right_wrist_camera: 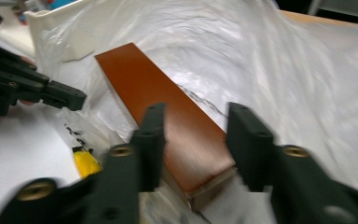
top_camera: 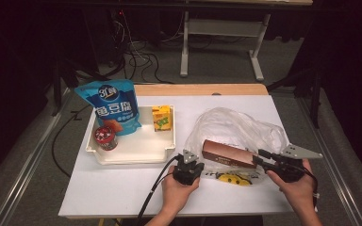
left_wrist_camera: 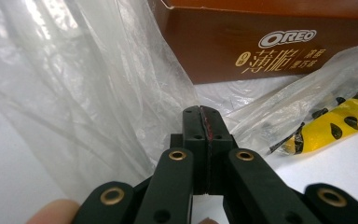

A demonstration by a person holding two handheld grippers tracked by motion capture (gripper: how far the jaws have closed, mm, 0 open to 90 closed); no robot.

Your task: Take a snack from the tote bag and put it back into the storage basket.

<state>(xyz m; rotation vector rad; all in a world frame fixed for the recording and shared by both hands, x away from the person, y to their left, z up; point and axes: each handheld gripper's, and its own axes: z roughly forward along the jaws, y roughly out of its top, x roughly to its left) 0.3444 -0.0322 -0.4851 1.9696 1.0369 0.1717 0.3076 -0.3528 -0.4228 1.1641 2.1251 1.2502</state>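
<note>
Hands low, left gripper (top_camera: 192, 157) pinching plastic bag (top_camera: 226, 123)

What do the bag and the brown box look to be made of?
Bag: thin clear plastic film, glossy, going by its crinkles and see-through folds. Brown box: probably printed cardboard with a smooth, slight sheen; crisp edges and an Oreo logo show.
</note>
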